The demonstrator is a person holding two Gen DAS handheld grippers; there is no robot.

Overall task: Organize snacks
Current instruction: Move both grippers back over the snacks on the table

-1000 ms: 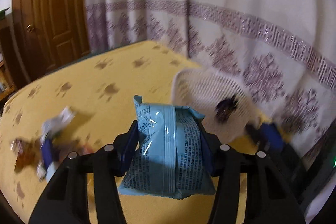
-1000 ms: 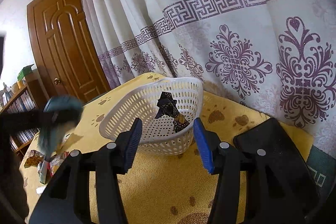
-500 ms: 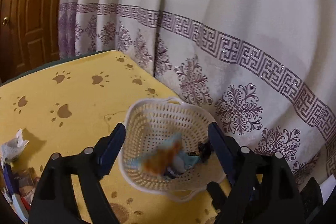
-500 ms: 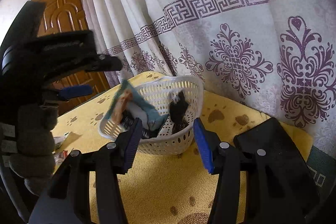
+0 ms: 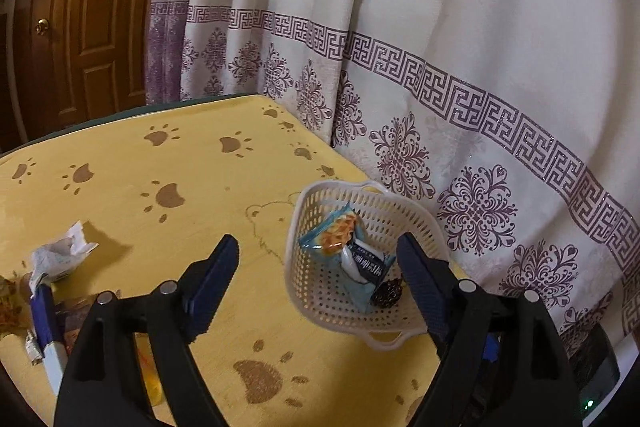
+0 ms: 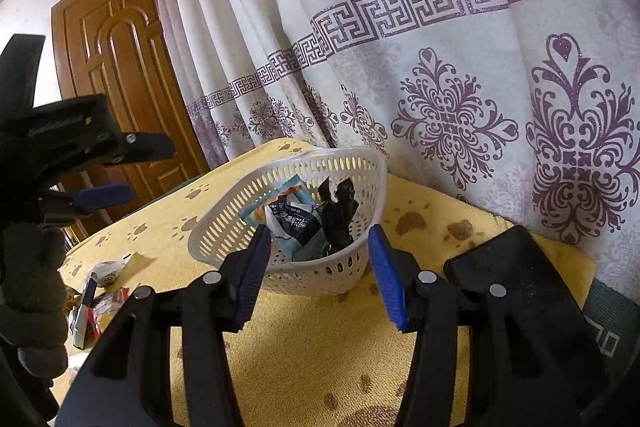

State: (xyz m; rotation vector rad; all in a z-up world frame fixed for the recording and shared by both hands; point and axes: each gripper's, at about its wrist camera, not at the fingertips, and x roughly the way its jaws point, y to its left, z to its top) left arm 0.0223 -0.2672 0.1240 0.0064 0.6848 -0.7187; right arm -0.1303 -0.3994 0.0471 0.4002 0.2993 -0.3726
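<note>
The loose heap of crumpled snack wrappers (image 5: 52, 279) lies on the yellow paw-print cloth at far left, nearest the left gripper (image 5: 316, 287), whose jaws have just been opening and stand released, empty. The light-blue snack packet (image 5: 340, 239) lies inside the white perforated plastic basket (image 5: 320, 307). To the right, the right gripper (image 6: 320, 275) is part-open, holding nothing, pointed at the basket.

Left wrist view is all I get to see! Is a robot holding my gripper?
Observer: No robot. The right wrist view shows a hand in a grey glove holding the left gripper. Its jaws have just been opening, and nothing is between them.
Operator: Where's the other gripper?
Observer: The right gripper points at the near side of the basket. It is open and empty.
Operator: Is anything next to it?
Observer: Yes, a flat black slab lies on the yellow cloth, to its right in that view.
</note>
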